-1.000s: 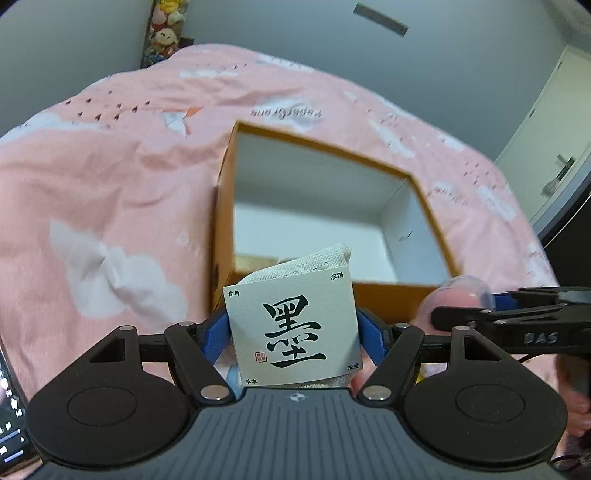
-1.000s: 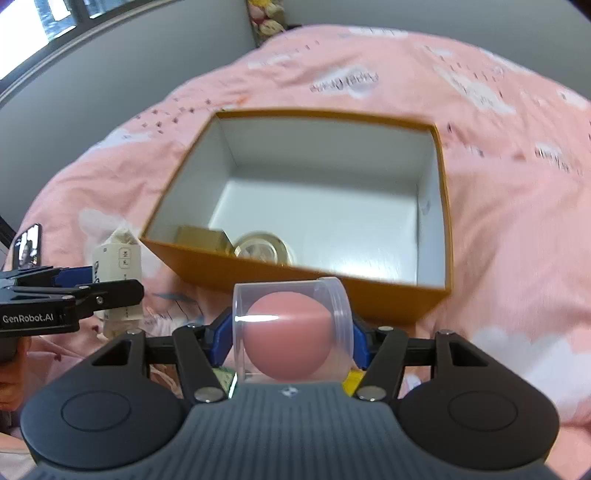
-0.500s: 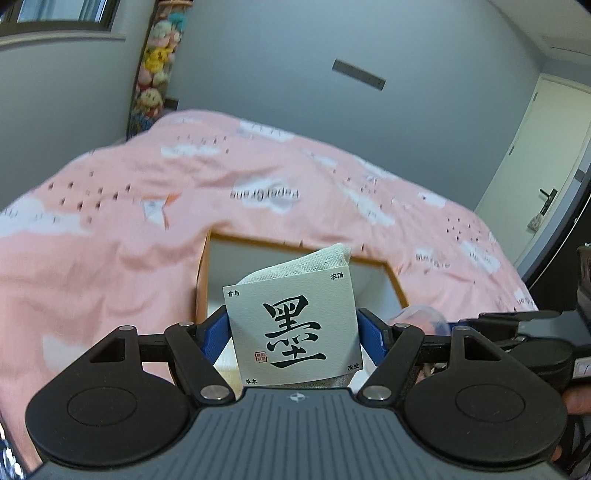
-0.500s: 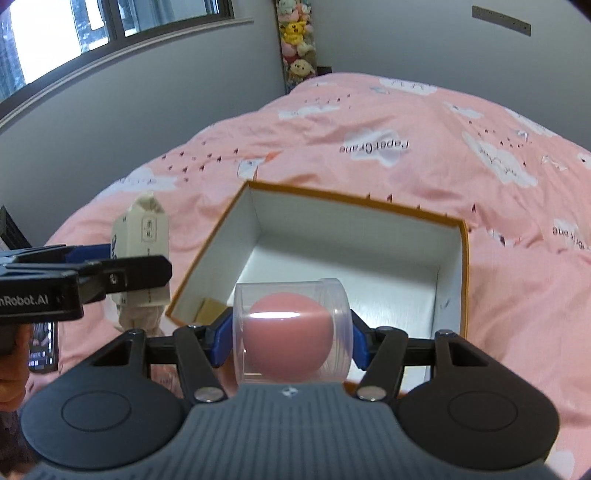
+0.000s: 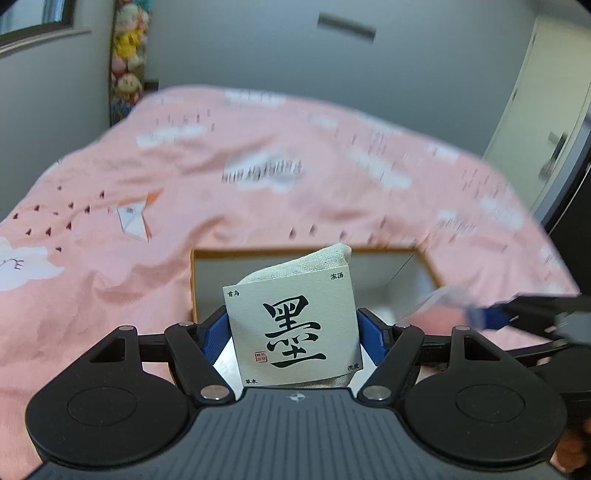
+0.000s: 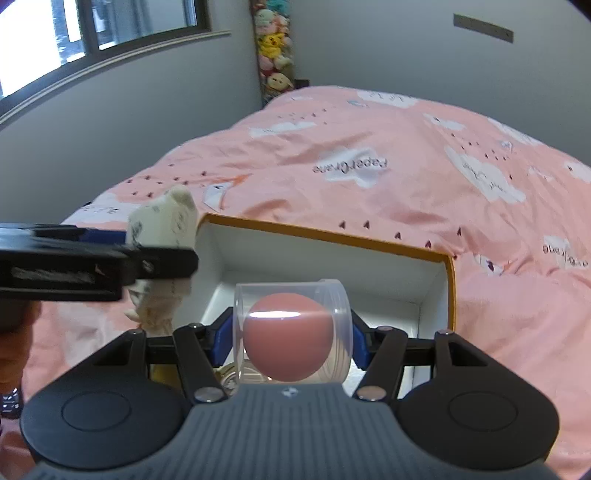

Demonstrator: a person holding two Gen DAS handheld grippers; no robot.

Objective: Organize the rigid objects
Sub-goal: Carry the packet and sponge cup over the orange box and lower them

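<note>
My left gripper point(image 5: 291, 332) is shut on a cream cloth pouch with a black calligraphy label point(image 5: 293, 325), held over the near left corner of the open orange box point(image 5: 428, 264). My right gripper point(image 6: 291, 339) is shut on a clear plastic cylinder with a pink ball inside point(image 6: 290, 332), held over the near edge of the same box point(image 6: 448, 288). The left gripper and its pouch point(image 6: 162, 236) show at the left of the right wrist view. The right gripper point(image 5: 517, 314) shows blurred at the right of the left wrist view.
The box lies on a pink quilt point(image 6: 369, 147) with white cloud prints. A round gold item point(image 6: 229, 376) and a yellowish block point(image 6: 162, 373) lie in the box's near corner. Grey walls, a window point(image 6: 92, 33), hanging plush toys point(image 6: 273, 55) and a door point(image 5: 546, 110) surround the bed.
Both grippers have risen and tilted up with their objects, so the box sits lower in both views. They now hover over the box's near edge. Grips are unchanged.
</note>
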